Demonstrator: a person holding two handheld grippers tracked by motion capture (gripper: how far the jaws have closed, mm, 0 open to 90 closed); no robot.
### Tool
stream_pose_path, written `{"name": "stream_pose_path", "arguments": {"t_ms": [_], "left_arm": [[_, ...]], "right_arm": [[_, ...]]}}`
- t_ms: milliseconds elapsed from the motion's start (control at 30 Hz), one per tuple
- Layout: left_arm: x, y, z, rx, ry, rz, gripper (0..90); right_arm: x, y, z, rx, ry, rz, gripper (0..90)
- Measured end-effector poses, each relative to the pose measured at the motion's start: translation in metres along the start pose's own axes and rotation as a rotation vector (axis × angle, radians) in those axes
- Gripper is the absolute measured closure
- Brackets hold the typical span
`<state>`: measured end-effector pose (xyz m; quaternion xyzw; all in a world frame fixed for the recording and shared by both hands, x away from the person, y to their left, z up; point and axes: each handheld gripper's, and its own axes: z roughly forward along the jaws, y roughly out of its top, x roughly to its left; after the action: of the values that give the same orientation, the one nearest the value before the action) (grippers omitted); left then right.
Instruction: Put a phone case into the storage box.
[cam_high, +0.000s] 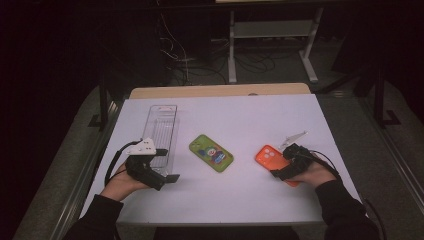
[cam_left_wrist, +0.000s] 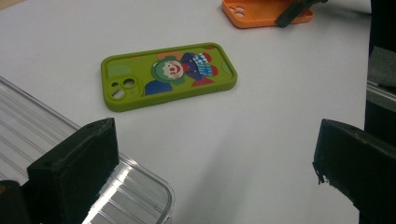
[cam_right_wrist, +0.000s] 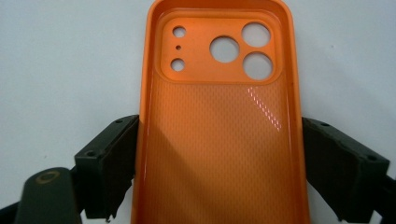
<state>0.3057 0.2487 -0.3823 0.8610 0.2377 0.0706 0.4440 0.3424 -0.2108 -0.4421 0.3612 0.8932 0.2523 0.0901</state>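
The orange case (cam_right_wrist: 219, 140) is lying open side up on the surface (cam_high: 240, 200), bracketed by the right gripper (cam_right_wrist: 219, 168), its jaws touching both edges. The left gripper (cam_left_wrist: 215, 172) is being held wide open, empty.

Dim room, dark vignetted corners in the high view; white table (cam_high: 250, 195) evenly lit; glare streaks the orange case (cam_right_wrist: 224, 140); near jaws softly blurred

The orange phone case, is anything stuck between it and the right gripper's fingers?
Nothing visible. The orange phone case lies on the white table between the right gripper fingers, which sit against its two long edges with nothing between them and the case.
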Motion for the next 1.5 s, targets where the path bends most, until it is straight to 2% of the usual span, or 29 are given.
{"name": "stream_pose_path", "arguments": {"t_ms": [233, 267, 333, 500, 533, 633, 833, 1000, 1067, 1300, 1500], "left_arm": [[-0.003, 0.007, -0.001, -0.006, -0.004, 0.008, 0.0], [-0.004, 0.011, 0.000, -0.008, -0.008, 0.013, 0.0], [-0.004, 0.015, 0.000, -0.015, -0.021, 0.000, 0.0], [-0.003, 0.026, 0.002, -0.018, -0.032, 0.009, 0.0], [-0.003, 0.032, 0.004, -0.015, -0.038, 0.018, 0.0], [-0.004, 0.039, 0.007, -0.015, -0.040, 0.034, 0.0], [-0.001, 0.064, 0.020, -0.036, -0.067, 0.058, 0.0], [-0.001, 0.078, 0.029, -0.041, -0.090, 0.073, 0.0], [-0.001, 0.083, 0.033, -0.041, -0.101, 0.092, 0.0], [-0.002, 0.097, 0.051, -0.028, -0.139, 0.124, 0.0], [-0.003, 0.102, 0.064, -0.019, -0.168, 0.155, 0.0]], "right_arm": [[-0.002, 0.000, -0.001, -0.009, 0.014, 0.000, 15.3], [-0.002, 0.000, -0.002, -0.007, 0.032, 0.025, 15.4], [-0.003, 0.001, -0.004, -0.003, 0.048, 0.026, 15.4], [-0.005, 0.007, -0.008, 0.006, 0.044, -0.008, 15.3], [-0.004, 0.012, -0.011, 0.000, 0.066, -0.010, 15.3], [-0.005, 0.017, -0.013, -0.002, 0.068, -0.033, 15.3], [-0.005, 0.036, -0.025, -0.023, 0.085, -0.057, 15.4], [-0.005, 0.051, -0.029, -0.042, 0.095, -0.080, 15.4], [-0.005, 0.056, -0.030, -0.051, 0.107, -0.086, 15.3], [-0.004, 0.071, -0.029, -0.070, 0.117, -0.098, 15.3], [-0.001, 0.077, -0.025, -0.086, 0.134, -0.122, 15.4]]}}
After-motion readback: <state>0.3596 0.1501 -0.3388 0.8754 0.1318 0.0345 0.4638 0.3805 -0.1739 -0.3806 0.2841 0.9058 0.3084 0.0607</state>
